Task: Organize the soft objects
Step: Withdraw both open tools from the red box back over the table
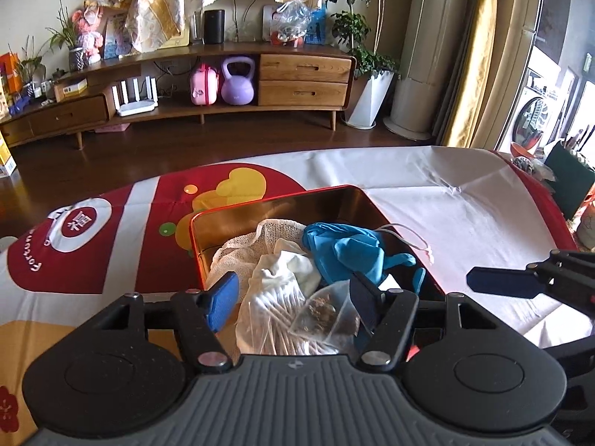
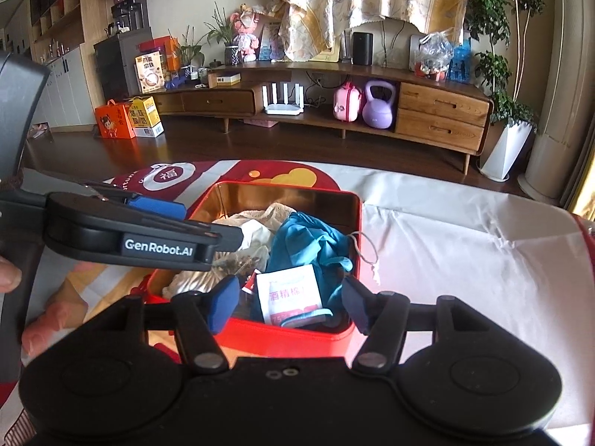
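From the left wrist, the left gripper (image 1: 293, 299) stood spread, empty, over the red tin (image 1: 197, 245) on the counter (image 1: 465, 223); blue glove (image 1: 346, 249) and cotton-swab bag (image 1: 267, 319) lay inside. From the right wrist, the right gripper (image 2: 290, 303) was spread, holding nothing, above a packet (image 2: 288, 291) reading "酒精棉"; the left gripper's body read "GenRobot.AI".

Daylit room, strong fisheye bend

Daylight enters from the window (image 1: 550, 85) at the right, blown out to white there; the far wall is dimmer, the tin's (image 2: 286, 195) gold inner wall glints, straight edges bow, corners vignette black, and the focus is soft.
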`<state>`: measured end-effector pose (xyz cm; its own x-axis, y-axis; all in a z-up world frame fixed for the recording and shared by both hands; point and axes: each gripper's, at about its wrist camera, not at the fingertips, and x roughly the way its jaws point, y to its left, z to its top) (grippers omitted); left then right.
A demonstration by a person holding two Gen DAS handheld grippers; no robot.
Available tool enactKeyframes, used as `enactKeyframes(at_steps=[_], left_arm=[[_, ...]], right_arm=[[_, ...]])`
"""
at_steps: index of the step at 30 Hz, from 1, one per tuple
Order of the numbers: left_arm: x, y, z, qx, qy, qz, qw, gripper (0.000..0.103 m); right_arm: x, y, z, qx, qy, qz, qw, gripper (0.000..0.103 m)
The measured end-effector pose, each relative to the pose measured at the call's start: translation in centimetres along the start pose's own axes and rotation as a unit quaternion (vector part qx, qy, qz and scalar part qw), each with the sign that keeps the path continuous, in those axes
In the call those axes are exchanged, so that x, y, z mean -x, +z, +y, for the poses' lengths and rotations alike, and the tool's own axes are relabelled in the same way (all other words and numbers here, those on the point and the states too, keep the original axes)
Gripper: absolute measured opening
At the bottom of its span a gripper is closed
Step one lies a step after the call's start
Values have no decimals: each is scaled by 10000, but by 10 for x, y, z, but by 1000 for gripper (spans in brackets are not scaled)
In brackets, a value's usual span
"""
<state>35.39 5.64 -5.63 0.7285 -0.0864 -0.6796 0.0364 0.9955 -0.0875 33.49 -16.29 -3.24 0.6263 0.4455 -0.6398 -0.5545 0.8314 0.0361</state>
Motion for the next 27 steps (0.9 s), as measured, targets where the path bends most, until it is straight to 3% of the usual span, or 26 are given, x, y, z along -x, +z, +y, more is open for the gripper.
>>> enactKeyframes(at_steps=[14,27], left_arm=[[80,-11,-24,-123,-9,-334,9994,65],[140,-45,-55,-351,-78,-447,9984,72]], right_arm=[[77,-9,12,64,-70,-295,9995,68],[136,-43,7,-103,-21,-415,9991,89]])
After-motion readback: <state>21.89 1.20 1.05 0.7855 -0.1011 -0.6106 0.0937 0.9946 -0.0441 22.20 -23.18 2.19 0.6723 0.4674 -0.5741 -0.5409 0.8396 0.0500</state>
